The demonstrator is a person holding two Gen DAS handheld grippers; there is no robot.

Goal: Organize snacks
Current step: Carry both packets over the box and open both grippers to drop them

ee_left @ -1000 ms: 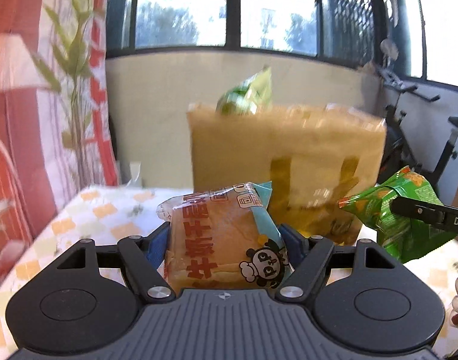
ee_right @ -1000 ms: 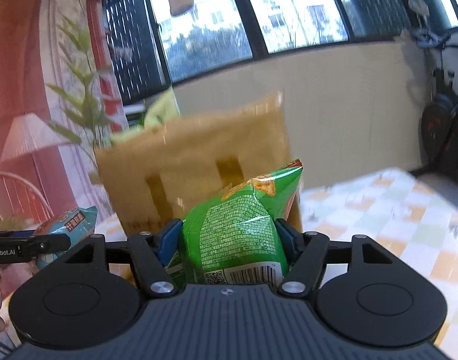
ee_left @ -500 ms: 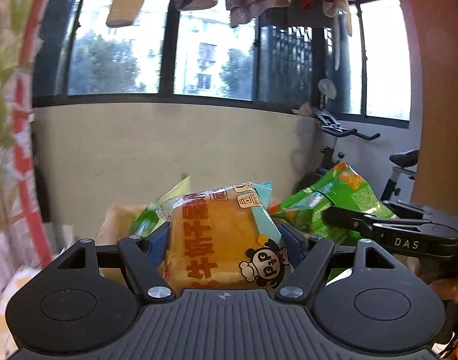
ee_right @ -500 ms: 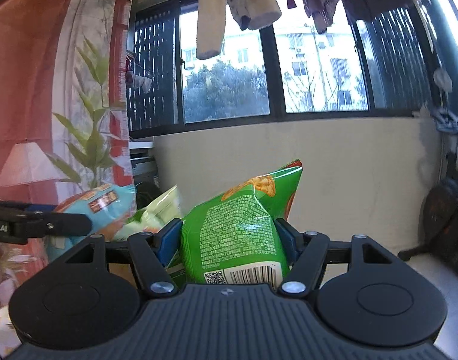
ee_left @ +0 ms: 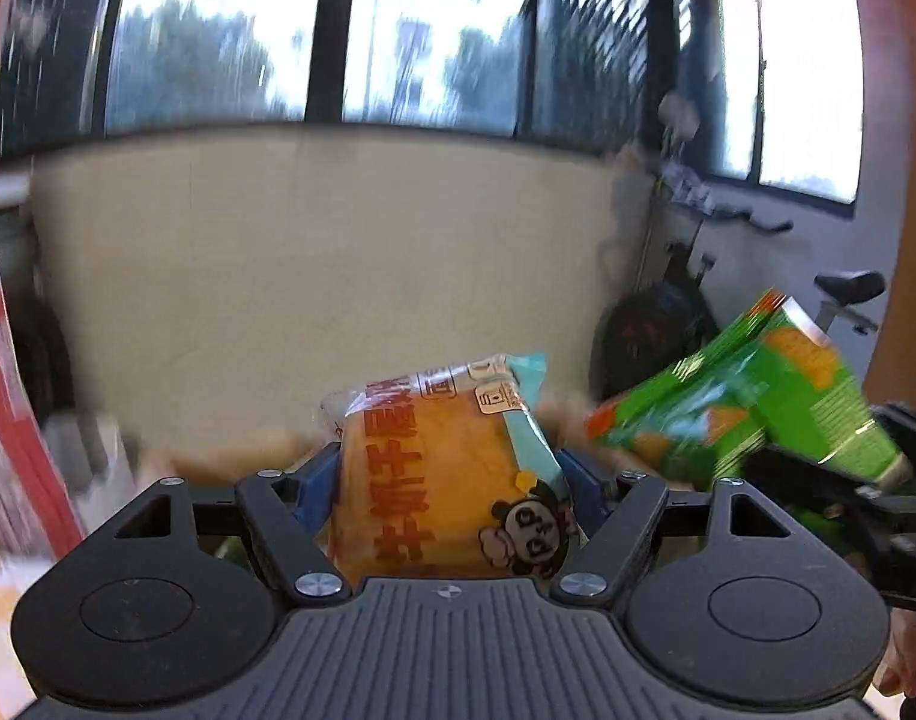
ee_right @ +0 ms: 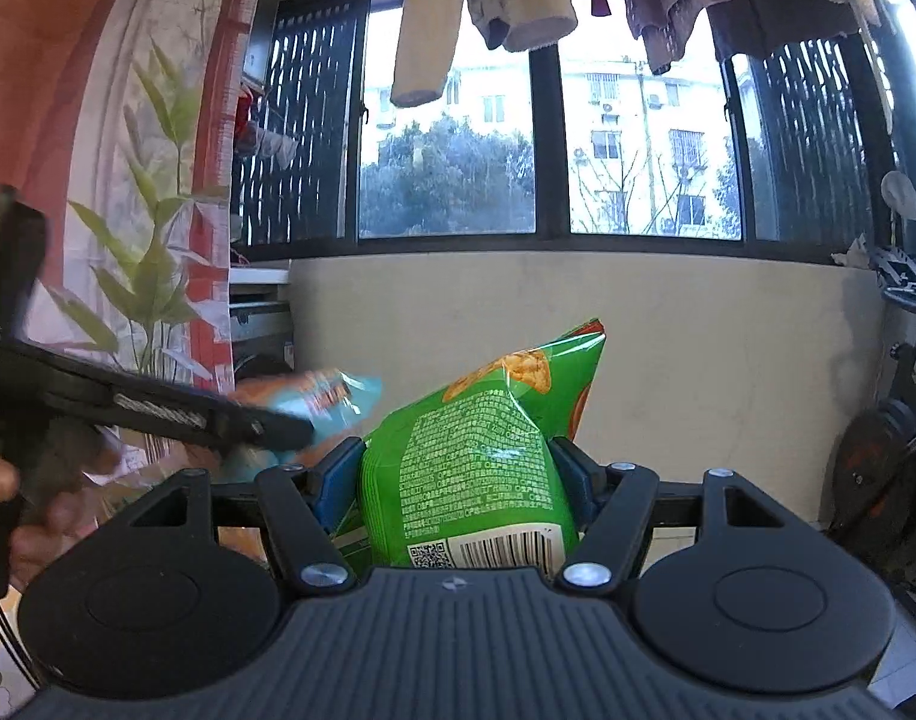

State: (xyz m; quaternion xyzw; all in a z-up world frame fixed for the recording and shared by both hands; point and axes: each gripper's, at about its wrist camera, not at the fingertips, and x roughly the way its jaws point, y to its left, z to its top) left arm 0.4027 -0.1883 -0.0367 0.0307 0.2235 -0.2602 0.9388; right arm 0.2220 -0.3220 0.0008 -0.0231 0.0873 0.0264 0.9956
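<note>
Snack packets held aloft, one in each gripper

Left gripper (ee_left: 452, 480) is clenched on a clear-wrapped bread packet (ee_left: 446, 468), orange-gold inside, with red lettering and a cartoon panda near the bottom. The blue pads press its two long sides low down, so most of the packet stands upright above the jaws, a teal sealed end at the top. Right gripper (ee_right: 458, 480) is clenched on a green crisp bag (ee_right: 476, 444), gripped across its lower part near the barcode; the puffed upper part leans up and to the right. Both packets are in the air in front of a beige wall below a window. No worktop shows beneath them, apart from a sliver of patterned cloth at the lower left edge of each view. In the left wrist view, heavily blurred, the crisp bag appears at the right, tilted, close beside the bread.

Both packets look light. The bread is probably soft and will squash if squeezed hard, so a hold across the flat sides with gentle pressure suits it best. The crisp bag seems air-filled with a slick film, likely to slip or to crush its fragile contents; a hold on the crimped seam or low on the bag, as now, appears safest.
</note>
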